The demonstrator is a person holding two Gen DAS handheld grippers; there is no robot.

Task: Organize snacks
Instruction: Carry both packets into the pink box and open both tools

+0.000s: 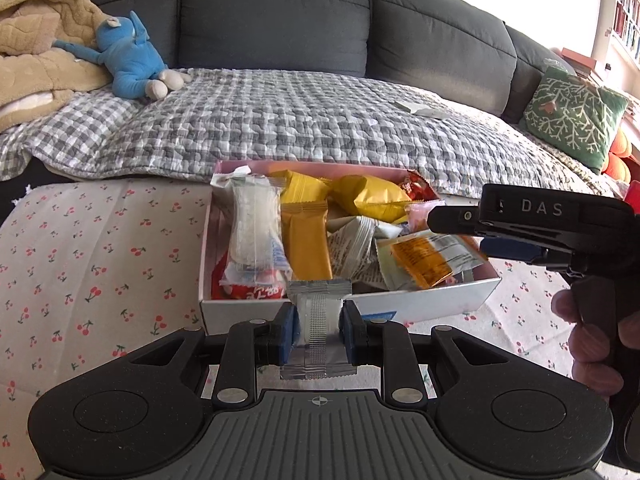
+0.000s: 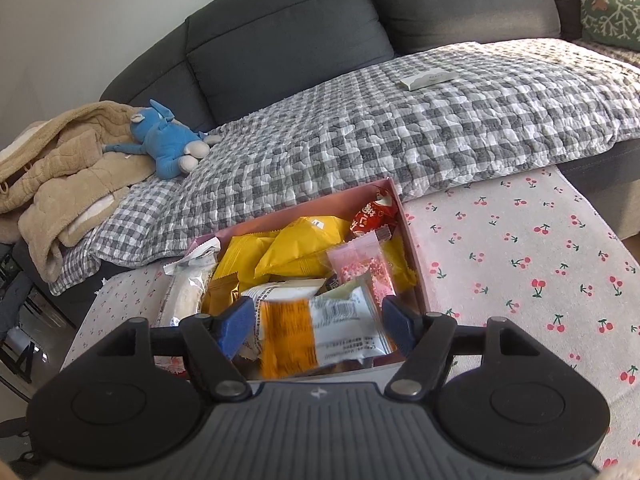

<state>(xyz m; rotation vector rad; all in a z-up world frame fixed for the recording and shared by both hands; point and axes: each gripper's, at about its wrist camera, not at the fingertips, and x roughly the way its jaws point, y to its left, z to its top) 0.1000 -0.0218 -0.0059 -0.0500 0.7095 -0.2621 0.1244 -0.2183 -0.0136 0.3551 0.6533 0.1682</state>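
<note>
Left hand-held gripper [image 1: 316,326] clenched on silver packet [image 1: 319,320], right hand-held gripper [image 2: 316,322] released, cherry-print tablecloth [image 1: 100,264], grey sofa [image 1: 280,20]

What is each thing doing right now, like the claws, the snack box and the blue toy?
Left claw: shut on a silver packet.
Right claw: open, above an orange-and-white packet, pads not pressing it.
Snack box: open, piled with packets.
Blue toy: lying on the sofa cover.
Beige blanket: crumpled in a heap.
Green cushion: propped upright.
</note>
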